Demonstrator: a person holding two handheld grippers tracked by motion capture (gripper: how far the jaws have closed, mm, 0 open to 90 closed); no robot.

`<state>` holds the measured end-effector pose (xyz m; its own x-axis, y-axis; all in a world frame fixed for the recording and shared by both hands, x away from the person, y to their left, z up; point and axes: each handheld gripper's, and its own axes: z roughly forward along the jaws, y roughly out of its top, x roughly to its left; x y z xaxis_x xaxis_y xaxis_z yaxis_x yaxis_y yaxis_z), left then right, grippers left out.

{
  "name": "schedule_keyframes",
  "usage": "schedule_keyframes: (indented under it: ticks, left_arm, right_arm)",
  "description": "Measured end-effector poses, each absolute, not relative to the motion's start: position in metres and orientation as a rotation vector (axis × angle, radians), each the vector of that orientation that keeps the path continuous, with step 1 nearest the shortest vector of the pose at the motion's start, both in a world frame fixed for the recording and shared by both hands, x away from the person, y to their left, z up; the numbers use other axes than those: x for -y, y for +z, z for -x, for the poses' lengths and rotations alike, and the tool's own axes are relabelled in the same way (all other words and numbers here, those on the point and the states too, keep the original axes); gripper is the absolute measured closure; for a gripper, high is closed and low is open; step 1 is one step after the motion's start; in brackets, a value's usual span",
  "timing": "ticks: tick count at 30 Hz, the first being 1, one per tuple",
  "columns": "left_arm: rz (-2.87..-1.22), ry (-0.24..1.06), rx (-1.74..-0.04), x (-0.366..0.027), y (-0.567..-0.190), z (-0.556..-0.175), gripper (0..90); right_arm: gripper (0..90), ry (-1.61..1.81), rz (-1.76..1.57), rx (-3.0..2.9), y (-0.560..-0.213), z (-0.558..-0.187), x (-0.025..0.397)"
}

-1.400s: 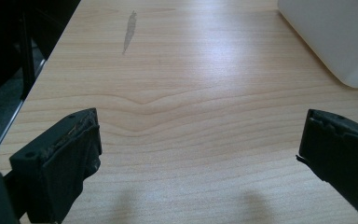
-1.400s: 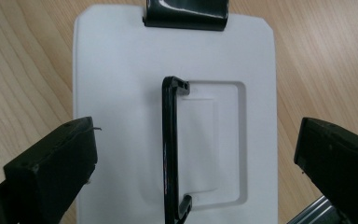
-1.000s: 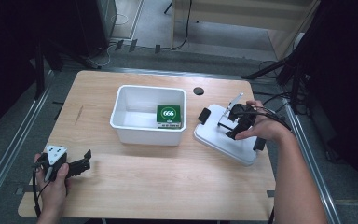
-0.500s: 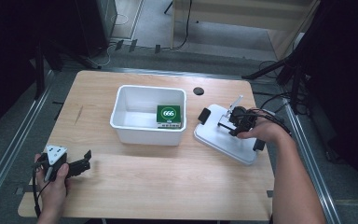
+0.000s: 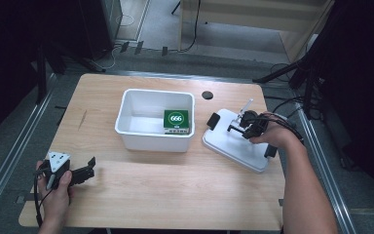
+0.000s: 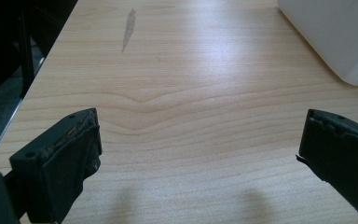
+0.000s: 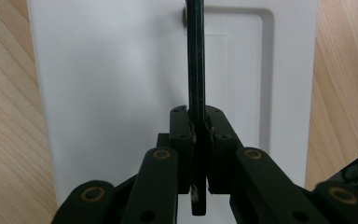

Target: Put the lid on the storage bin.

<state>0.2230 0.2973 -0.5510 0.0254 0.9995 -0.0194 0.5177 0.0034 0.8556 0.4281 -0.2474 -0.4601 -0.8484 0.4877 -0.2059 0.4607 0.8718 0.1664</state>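
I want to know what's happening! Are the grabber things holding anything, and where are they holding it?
The right gripper pinches a thin black strip near its lower end, over the white lid. The left gripper is open, holding nothing.

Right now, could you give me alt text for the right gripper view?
The right gripper has its black fingers shut on a thin dark handle standing above a white lid, which lies on a wooden table.

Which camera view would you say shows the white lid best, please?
The high view: the whole white lid lies right of the bin, with the right gripper over it. The right gripper view shows the lid close up, partly behind jaws shut on a black strip.
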Motion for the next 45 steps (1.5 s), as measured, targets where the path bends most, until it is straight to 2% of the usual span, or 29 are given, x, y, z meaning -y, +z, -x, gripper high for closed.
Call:
schedule_keyframes:
  ticks: [5,9,16,32,45]
  left_arm:
    - [-1.601,0.868,-1.578,-0.297,-0.551,-0.223,0.0]
    - [-1.604,0.867,-1.578,-0.297,-0.551,-0.223,0.0]
    - [-1.603,0.867,-1.578,-0.298,-0.551,-0.223,0.0]
    - [-1.603,0.863,-1.571,-0.297,-0.551,-0.223,0.0]
    - [-1.603,0.868,-1.575,-0.297,-0.551,-0.223,0.0]
  right_arm:
    - [83.3,0.171,-0.716,-2.824,-0.458,-0.431,0.247]
    - [76.6,0.194,-0.73,-2.818,-0.455,-0.432,0.246]
    - [84.5,0.195,-0.696,-2.806,-0.448,-0.434,0.239]
    - [85.9,0.203,-0.571,-2.825,-0.446,-0.432,0.235]
    - [85.9,0.241,-0.556,-2.776,-0.419,-0.426,0.248]
